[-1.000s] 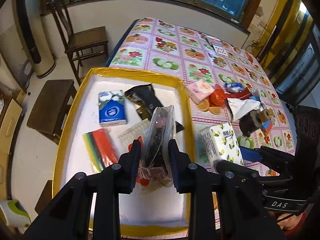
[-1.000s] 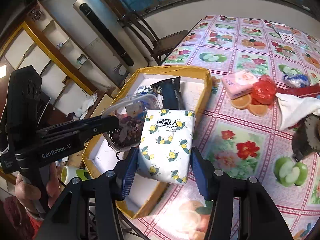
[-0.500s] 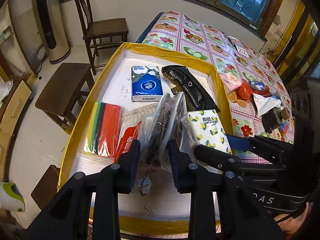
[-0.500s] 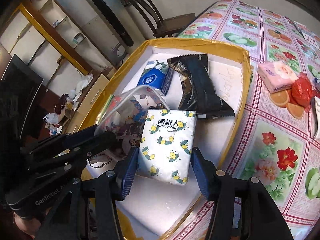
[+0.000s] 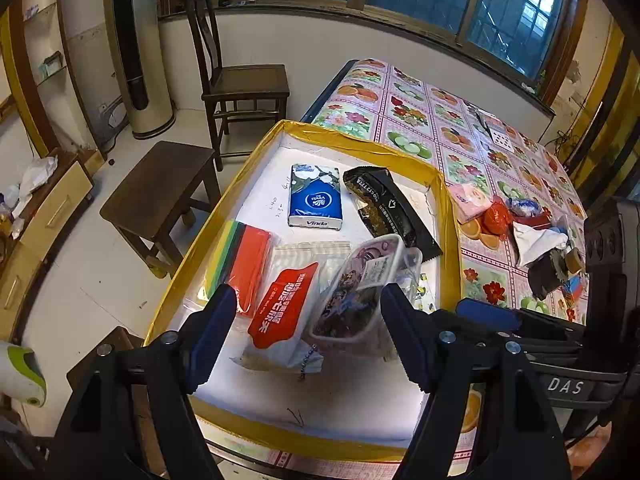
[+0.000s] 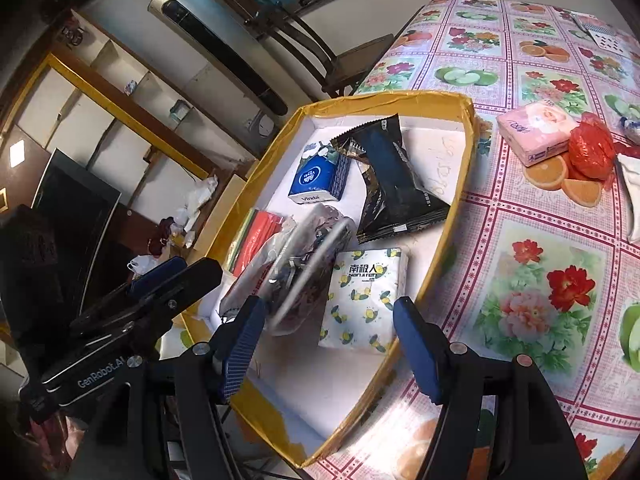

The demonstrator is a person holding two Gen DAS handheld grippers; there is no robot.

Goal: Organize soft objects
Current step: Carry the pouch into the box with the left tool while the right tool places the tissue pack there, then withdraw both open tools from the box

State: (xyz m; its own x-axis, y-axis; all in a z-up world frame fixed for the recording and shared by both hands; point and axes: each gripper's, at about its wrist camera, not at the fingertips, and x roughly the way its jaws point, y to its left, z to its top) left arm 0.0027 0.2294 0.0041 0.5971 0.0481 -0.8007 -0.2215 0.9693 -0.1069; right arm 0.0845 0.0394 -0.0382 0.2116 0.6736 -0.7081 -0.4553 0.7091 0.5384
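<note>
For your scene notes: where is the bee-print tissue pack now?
In the right wrist view the tissue pack lies inside the tray, by its right wall, beside the clear bag.

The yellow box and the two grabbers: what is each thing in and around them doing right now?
left gripper: open, holding nothing.
right gripper: open, holding nothing.
yellow-rimmed box: open-topped, holding packs.
lemon-print tissue pack: lying in the box, released.
clear bag: lying tilted in the box, propped on other packs.
blue tissue pack: flat in the box.
black pouch: flat in the box.
pink tissue pack: outside the box, on the tablecloth.
</note>
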